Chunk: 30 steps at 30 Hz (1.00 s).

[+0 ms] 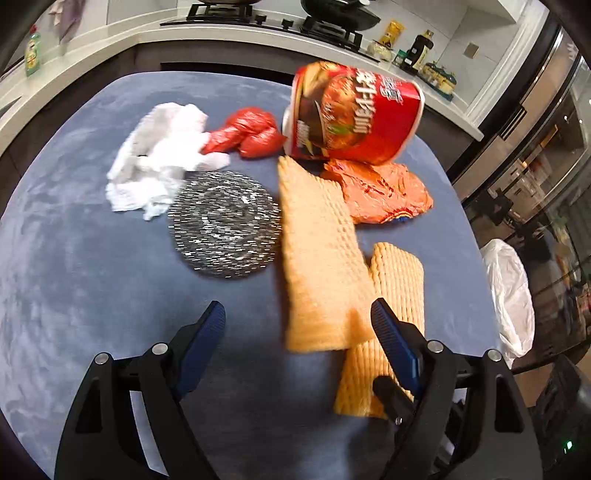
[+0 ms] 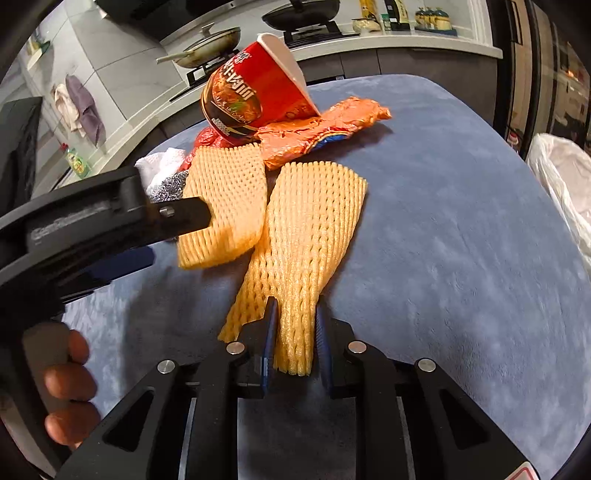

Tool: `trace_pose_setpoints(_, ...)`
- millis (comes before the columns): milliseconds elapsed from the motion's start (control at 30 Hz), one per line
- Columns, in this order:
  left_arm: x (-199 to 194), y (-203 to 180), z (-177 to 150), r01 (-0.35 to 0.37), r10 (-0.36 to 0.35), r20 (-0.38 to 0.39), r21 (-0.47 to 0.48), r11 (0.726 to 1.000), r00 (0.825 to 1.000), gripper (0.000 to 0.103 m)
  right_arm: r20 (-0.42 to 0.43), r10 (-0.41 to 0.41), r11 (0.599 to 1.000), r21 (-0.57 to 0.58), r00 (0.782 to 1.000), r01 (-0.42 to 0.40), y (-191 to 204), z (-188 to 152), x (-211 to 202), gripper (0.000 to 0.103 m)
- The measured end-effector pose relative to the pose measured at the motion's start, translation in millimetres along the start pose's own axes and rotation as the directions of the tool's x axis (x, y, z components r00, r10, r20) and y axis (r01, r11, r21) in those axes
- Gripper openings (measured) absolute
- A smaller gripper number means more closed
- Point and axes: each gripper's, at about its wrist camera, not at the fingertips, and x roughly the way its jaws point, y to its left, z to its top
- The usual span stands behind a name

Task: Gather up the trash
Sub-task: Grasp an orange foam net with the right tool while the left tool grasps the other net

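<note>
Here the right gripper (image 2: 295,332) pinches the near end of one foam net sleeve (image 2: 306,236) flat on the blue cloth-covered table (image 2: 461,229) — presumably to carry it to the white bag (image 2: 561,177) beside the table. The left gripper (image 1: 297,314), jaws spread, straddles the second sleeve (image 1: 317,258) — ungripped. Kitchen counters and a stove (image 1: 306,22) stand behind.

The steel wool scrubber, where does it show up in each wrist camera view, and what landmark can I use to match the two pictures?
Left wrist view: the steel wool scrubber lies in full sight near the picture's middle, left of the long foam fruit net.
Right wrist view: only a sliver of the scrubber shows at mid-left, behind the left gripper.
Shared landmark: the red instant noodle cup, tipped over at the far end of the pile.
</note>
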Motion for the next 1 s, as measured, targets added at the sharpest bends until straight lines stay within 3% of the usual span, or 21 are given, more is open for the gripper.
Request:
trace_pose_setpoints(133,9.6,-9.8,5.3,-0.008,0.008,-0.003,-0.001,1.0,1.0,0.076,0.001,0.003,1.0,0.0,1.0,-0.003,-1.0,-1.1,-1.9,0.016)
trace_pose_setpoints(233,14.3,-13.7,9.1,-0.024,0.024,-0.003,0.006,1.0,1.0,0.067,0.0,0.007,1.0,0.013,1.0,-0.007,-4.6,-1.5,-4.1,0.016)
trace_pose_setpoints(500,20.4,-15.9,4.1,-0.034,0.035,-0.041,0.035,0.999,0.999,0.016,0.007,-0.002,0.999,0.054,1.0,0.002,-18.5,-0.6,-9.8,0.016)
trace_pose_setpoints(1000,-47.3,-43.9,-8.1,-0.013,0.001,0.085,0.149,0.989,0.996,0.012,0.131,-0.035,0.993,0.112,0.991,0.021,-45.1,6.4,-69.7,0.015)
